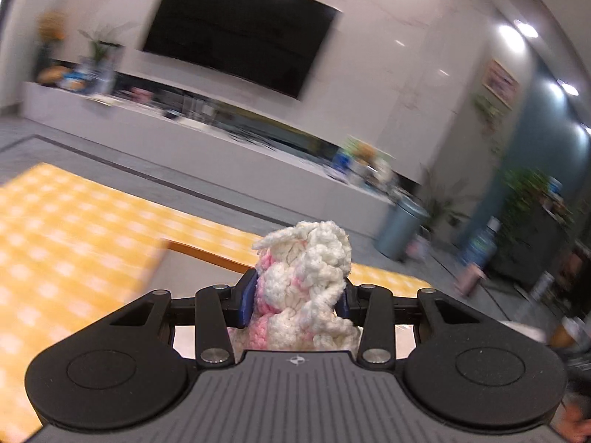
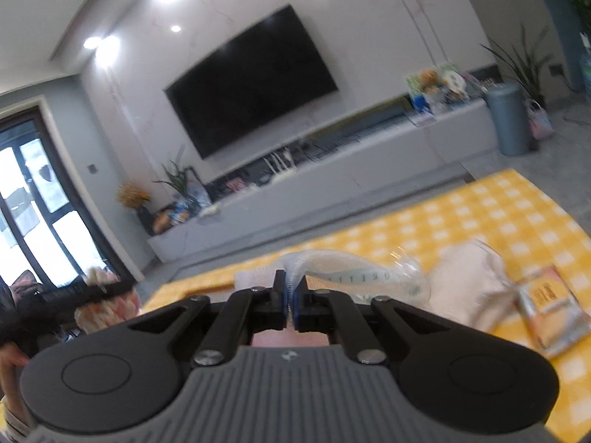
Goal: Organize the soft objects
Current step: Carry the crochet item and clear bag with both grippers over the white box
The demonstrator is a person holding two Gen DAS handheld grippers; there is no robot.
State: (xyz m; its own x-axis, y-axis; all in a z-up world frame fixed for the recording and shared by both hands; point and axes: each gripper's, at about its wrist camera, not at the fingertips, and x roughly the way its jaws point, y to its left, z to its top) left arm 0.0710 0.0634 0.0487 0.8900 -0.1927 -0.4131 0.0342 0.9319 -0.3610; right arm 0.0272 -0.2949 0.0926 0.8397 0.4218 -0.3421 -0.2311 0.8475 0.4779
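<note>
Left gripper [image 1: 297, 297] clamps a white-pink crocheted toy [image 1: 308, 284], long axis upright, yellow checked cloth [image 1: 74, 243] at 9 o'clock below. Right gripper [image 2: 290, 301] pinched fully on a clear plastic bag [image 2: 354, 273] trailing toward 2 o'clock; white pouch [image 2: 469, 284] lies at 3 o'clock, nearer this hand.

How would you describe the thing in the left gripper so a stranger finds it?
Above the yellow checked cloth, find the left gripper. Its blue pads pinch a knitted toy. It alone is fluffy white yarn with pink patches.
</note>
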